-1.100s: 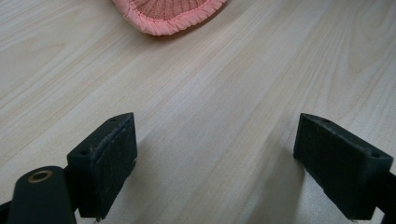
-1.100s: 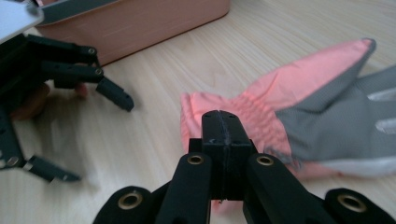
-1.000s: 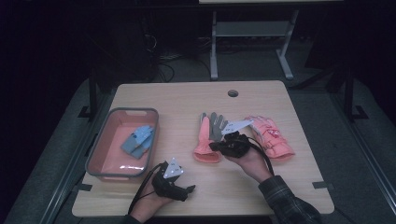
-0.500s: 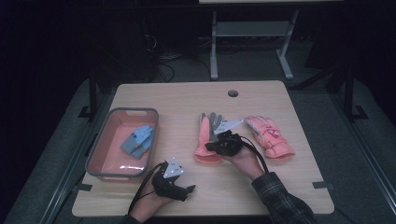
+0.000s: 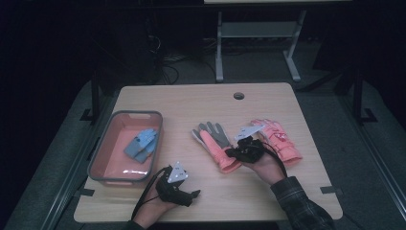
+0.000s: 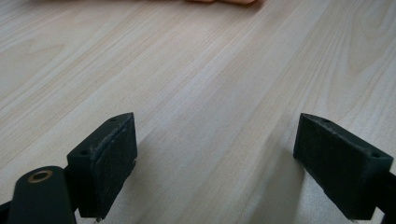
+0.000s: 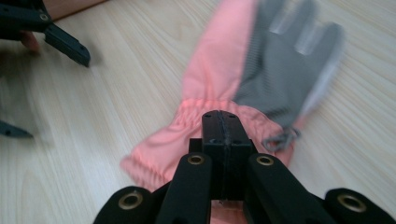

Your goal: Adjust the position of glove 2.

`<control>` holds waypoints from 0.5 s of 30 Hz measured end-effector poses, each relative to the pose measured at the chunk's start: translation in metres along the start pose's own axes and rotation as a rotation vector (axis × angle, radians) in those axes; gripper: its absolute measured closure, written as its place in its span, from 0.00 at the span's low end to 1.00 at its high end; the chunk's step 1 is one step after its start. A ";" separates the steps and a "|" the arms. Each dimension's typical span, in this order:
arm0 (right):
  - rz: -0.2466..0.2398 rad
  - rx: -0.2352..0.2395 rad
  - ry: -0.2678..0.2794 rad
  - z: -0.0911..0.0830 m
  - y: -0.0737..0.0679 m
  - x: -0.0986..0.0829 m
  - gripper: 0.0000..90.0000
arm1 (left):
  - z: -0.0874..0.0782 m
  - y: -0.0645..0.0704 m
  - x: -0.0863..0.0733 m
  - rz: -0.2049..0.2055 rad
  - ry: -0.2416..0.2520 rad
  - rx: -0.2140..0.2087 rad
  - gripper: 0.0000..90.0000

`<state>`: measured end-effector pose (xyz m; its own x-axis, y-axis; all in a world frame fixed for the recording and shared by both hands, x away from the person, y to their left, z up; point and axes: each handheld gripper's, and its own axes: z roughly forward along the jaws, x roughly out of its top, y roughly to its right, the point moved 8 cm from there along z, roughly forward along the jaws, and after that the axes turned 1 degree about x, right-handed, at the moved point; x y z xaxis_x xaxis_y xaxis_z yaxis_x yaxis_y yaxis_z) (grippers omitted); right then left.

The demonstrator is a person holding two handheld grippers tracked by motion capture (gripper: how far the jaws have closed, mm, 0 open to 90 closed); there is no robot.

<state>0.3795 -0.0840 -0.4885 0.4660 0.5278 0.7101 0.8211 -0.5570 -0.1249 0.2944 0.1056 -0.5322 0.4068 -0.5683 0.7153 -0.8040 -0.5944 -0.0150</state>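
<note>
Glove (image 7: 219, 93) pinched at its cuff by the right tongs (image 7: 223, 122).
It lay palm-up just ahead of them; left tongs (image 6: 215, 163) sat nearer the person, gaping over bare table (image 6: 196, 70).

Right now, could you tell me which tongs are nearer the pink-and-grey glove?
Right. The right tongs are shut on the pink-and-grey glove at its cuff; the left tongs rest apart near the table's front edge.

free: we see bare table (image 5: 191, 98) far and near-right | blocked: tray (image 5: 98, 148) left (blue gloves (image 5: 142, 144) inside), pink gloves (image 5: 282, 139) centre-right
</note>
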 end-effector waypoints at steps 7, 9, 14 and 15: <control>0.017 -0.009 -0.011 -0.021 0.011 -0.018 1.00 | 0.000 0.000 0.000 -0.003 0.002 -0.001 0.14; 0.015 -0.003 -0.008 -0.024 0.011 -0.018 1.00 | 0.000 0.000 0.000 -0.004 0.002 -0.002 0.14; -0.008 0.003 0.021 -0.023 0.011 -0.003 1.00 | 0.000 0.000 0.000 0.002 -0.002 -0.001 0.14; -0.006 0.005 0.023 -0.020 0.011 0.001 1.00 | 0.000 0.000 0.000 0.001 -0.002 -0.001 0.14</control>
<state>0.3820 -0.1026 -0.4751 0.4534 0.5167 0.7262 0.8256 -0.5506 -0.1237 0.2944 0.1057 -0.5322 0.4069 -0.5696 0.7142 -0.8047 -0.5936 -0.0149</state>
